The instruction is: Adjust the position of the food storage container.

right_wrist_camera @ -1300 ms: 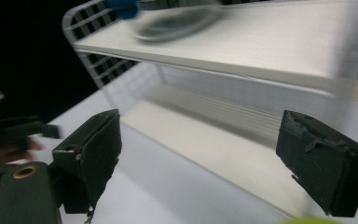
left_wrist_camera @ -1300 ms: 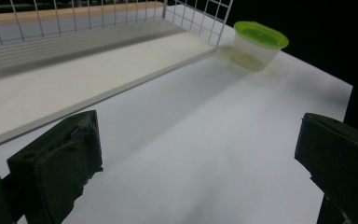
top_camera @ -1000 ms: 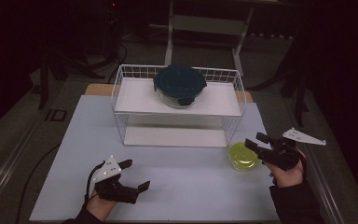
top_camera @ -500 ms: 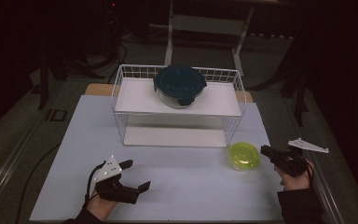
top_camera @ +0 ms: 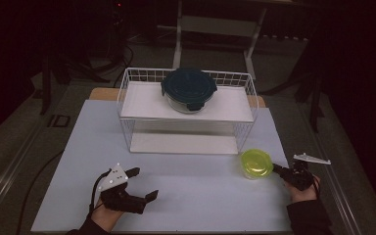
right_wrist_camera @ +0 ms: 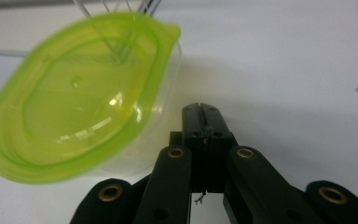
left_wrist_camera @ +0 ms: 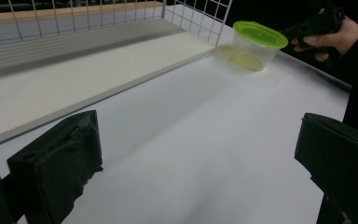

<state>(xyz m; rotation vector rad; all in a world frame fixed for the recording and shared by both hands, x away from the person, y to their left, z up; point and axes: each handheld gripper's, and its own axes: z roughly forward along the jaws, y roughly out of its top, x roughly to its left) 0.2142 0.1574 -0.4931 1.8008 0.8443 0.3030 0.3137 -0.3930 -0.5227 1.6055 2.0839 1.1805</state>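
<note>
Black jaws of the right gripper [right_wrist_camera: 200, 109] are pressed together w/ nothing between them, tips just beside the rim tab of the green-lidded tub [right_wrist_camera: 79, 93]. They've just been closing: a sec ago they stood spread above the tub, now the gripper [top_camera: 279, 170] sits low at table level, to the tub's [top_camera: 256, 163] right. My read: the tub was let go or missed, so no grip on it yet; shut tips may be meant to nudge the tab, can't be sure.

Left gripper [top_camera: 142, 188] rests on the white table [top_camera: 200, 196], jaws spread wide, holding nothing, unmoved vs. earlier.

Tub stands upright near the front right corner of the wire rack [top_camera: 247, 83]; clear wall, looks empty. On the rack's top shelf: glass container w/ dark teal lid [top_camera: 189, 88], contents not readable.
</note>
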